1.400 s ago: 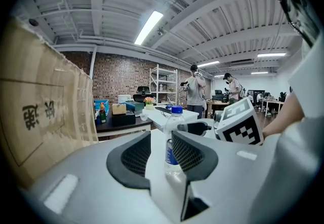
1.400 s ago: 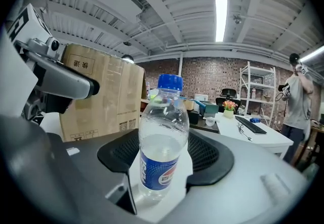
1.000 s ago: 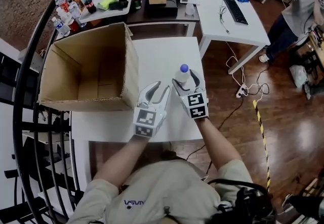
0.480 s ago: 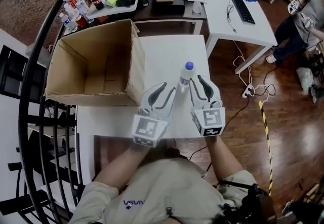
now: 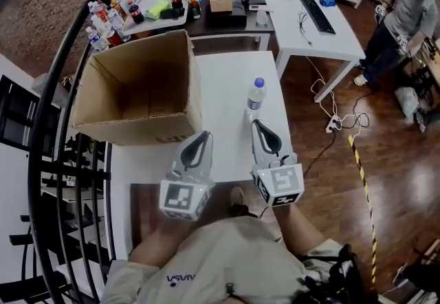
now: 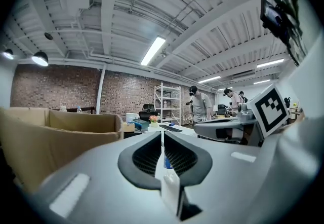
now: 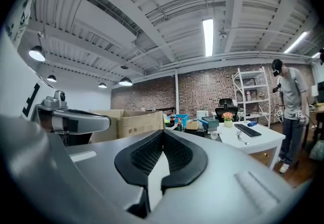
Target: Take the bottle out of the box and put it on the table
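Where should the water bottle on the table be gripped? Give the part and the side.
Grip the water bottle around its body, below the blue cap, coming level from the near side, where the right gripper is, shut and empty. It stands upright, apart from the cardboard box.

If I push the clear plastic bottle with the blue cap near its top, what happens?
The clear plastic bottle would likely tip: it stands upright, tall and narrow, on the white table. Once down, its round body would probably roll.
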Motion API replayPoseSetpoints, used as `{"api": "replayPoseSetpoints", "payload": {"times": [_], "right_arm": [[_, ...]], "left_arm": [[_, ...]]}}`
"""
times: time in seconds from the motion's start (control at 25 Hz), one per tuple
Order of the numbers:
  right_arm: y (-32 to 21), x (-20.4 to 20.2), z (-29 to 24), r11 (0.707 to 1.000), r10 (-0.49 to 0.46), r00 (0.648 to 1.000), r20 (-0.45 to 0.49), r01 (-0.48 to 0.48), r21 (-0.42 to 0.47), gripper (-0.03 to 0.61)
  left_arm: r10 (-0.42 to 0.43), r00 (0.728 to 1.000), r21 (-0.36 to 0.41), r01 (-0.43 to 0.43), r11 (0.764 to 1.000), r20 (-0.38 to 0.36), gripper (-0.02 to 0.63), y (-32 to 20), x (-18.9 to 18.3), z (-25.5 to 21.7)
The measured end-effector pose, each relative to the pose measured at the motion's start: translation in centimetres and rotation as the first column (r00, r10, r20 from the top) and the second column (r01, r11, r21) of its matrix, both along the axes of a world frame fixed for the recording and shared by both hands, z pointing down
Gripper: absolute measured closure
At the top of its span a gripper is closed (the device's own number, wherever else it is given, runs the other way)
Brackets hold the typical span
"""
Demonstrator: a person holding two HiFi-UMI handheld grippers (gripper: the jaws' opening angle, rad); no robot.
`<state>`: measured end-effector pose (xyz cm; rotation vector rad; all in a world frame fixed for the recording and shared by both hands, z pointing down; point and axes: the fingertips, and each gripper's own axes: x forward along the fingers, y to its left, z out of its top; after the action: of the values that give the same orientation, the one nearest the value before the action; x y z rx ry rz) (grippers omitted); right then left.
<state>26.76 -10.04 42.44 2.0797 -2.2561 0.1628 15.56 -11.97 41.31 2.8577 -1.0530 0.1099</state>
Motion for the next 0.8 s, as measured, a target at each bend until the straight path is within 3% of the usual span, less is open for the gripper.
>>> {"api": "replayPoseSetpoints", "payload": {"times": [0.4,0.6,0.8], "right_arm": [[10.4,-12.0,-2.8,1.0,0.022,1.0,-0.007,-0.022,0.006,0.578],[13.5,-15.8,-2.7,0.999,0.037,0.999,-0.016,-0.037,0.004,0.578],[13.2,-16.2,-3.1,0.999,0.045,0.998,-0.055,-0.043,0.027,0.578]], "left_arm": [[-0.07,0.997,0.069,0.071,0.995,-0.018,0.606,7.6,-15.2,-2.4],[-0.088,0.996,0.086,0.089,0.992,-0.016,0.614,9.8,-19.6,-2.7],[-0.158,0.987,0.099,0.159,0.982,-0.017,0.614,9.0,-21.9,-3.6]]}}
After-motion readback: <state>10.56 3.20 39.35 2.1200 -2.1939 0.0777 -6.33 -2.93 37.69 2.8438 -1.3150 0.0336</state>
